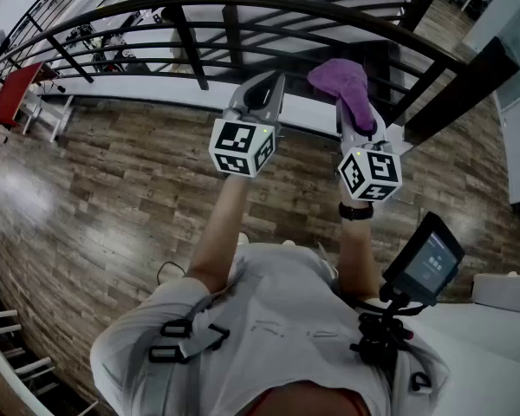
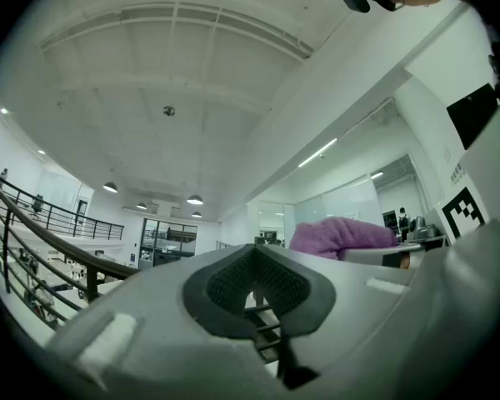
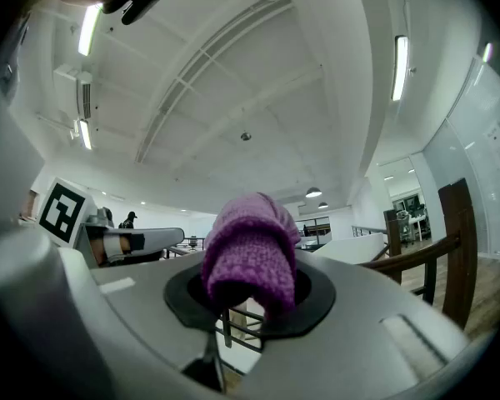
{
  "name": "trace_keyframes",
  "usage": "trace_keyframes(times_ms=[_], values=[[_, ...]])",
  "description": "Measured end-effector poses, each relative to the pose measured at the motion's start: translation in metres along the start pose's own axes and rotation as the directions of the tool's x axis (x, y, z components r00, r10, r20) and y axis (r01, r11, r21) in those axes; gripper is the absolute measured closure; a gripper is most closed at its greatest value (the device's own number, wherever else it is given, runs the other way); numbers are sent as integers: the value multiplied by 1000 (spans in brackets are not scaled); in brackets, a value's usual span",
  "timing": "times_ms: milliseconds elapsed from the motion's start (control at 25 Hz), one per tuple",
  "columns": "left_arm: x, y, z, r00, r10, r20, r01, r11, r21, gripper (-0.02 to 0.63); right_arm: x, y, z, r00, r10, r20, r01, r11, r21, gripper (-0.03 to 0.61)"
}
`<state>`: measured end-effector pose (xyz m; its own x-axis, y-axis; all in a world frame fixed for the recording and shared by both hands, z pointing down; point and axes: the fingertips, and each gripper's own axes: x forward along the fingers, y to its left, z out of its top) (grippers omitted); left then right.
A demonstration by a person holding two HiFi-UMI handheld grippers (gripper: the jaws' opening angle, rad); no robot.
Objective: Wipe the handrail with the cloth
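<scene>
While both arms [image 1: 218,228] stretch forward, right gripper [image 1: 357,118] pinches the cloth [image 1: 341,81] near the handrail [image 1: 243,3], left gripper [image 1: 264,89] closed.

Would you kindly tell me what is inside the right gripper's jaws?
The right gripper is shut on the cloth, which bulges out forward. The jaws cover its lower end, so how deep it sits cannot be seen.

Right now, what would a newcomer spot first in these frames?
The purple cloth grabs the eye first, clamped in the right gripper at the head view's centre-right. It sits just below the dark curved handrail that sweeps across the top of that view. Beside it, the left gripper is shut on nothing, above the wood floor.
</scene>
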<state>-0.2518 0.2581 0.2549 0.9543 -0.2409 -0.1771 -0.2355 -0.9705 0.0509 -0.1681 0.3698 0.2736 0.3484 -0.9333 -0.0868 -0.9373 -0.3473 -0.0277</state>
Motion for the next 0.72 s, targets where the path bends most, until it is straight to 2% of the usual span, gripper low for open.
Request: trace_keyframes(times_ms=[320,480,720], values=[[10,-25,-7,999,25,-22,-25,1000,-1,615,-16,-24,-1,1000,18,-13,-18,1000,-3,505],[11,-35,-19,998,28,-65,-26,999,28,615,-19,-35,-11,1000,18,-16,-17,1000,24,505],[1,-19,-26,995,51,-86,-49,999,24,615,-12,-25,-25,999,30,-22,-28,998,63,502]])
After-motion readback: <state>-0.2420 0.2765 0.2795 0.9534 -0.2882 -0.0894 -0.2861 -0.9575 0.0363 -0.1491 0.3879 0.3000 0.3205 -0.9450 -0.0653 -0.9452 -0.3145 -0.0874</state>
